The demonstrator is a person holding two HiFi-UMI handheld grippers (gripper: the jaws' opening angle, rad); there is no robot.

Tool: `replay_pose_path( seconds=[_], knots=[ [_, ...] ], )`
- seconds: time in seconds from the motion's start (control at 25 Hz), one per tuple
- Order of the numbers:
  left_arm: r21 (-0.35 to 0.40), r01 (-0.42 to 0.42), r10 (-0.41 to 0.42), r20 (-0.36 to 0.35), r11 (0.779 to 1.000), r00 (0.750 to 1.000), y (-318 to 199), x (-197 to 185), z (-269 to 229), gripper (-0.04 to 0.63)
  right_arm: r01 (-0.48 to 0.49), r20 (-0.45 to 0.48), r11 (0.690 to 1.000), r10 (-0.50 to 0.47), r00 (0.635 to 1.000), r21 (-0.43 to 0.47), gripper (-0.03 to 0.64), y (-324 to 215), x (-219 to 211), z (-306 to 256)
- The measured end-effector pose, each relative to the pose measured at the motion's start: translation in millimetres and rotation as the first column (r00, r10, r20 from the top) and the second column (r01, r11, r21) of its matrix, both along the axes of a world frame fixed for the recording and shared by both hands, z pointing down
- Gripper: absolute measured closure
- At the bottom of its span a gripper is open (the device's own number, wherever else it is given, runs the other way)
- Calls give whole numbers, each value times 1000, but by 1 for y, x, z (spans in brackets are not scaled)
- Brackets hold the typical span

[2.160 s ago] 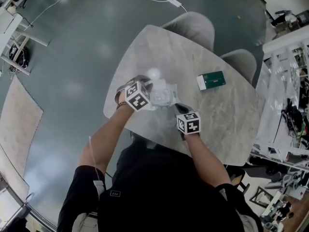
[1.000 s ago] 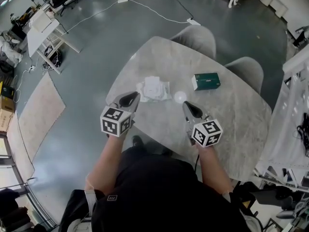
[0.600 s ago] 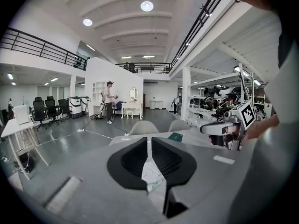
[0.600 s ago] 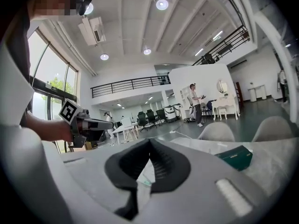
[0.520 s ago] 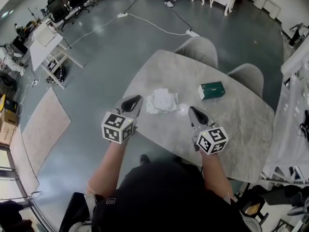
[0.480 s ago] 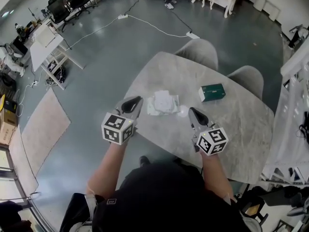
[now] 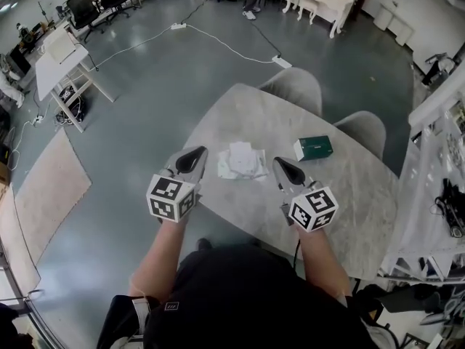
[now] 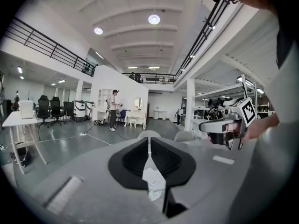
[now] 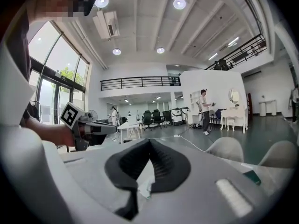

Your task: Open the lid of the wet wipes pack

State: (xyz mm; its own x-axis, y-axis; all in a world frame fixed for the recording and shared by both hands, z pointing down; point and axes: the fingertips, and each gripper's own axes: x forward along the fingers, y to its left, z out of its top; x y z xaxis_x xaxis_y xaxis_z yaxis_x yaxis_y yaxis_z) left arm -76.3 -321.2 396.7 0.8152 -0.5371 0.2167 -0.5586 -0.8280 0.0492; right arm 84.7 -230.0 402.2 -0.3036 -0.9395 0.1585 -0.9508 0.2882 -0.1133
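The white wet wipes pack [image 7: 242, 161] lies on the grey marble table [image 7: 254, 115], near its front edge; I cannot tell how its lid stands. Both grippers hover above the front edge, apart from the pack. My left gripper [image 7: 195, 153] is to the pack's left; its jaws have just been closing, tips nearly touching, with nothing between them. My right gripper [image 7: 280, 163] is to its right, jaws together and empty. In the left gripper view the pack [image 8: 153, 183] shows below the left gripper [image 8: 149, 143]. The right gripper view shows the pack [image 9: 144, 178] under the right gripper [image 9: 149, 143].
A dark green box [image 7: 314, 148] lies on the table to the right of the pack. Two grey chairs [image 7: 294, 89] [image 7: 363, 129] stand behind the table. White shelving [image 7: 436, 122] lines the right side. A person [image 8: 113, 108] stands far off in the hall.
Both grippers, earlier down at the pack, have pulled back from it and risen. The pack stays on the table. The head view has shifted.
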Motion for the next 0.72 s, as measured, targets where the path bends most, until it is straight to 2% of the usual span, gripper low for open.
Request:
replay_pose_path(
  seconds=[0.28, 0.52, 0.72],
  knots=[
    [-10, 7, -7, 9, 1000, 1000, 0, -11, 9, 574, -26, 4, 1000, 25, 1000, 6, 614, 1, 4, -1],
    [16, -2, 2, 16, 1000, 1000, -3, -16, -2, 575, -13, 17, 1000, 13, 1000, -13, 614, 2, -9, 5],
    [9, -2, 2, 13, 1000, 1000, 0, -20, -1, 575, -1, 22, 1000, 2, 1000, -20, 614, 2, -19, 7]
  ],
)
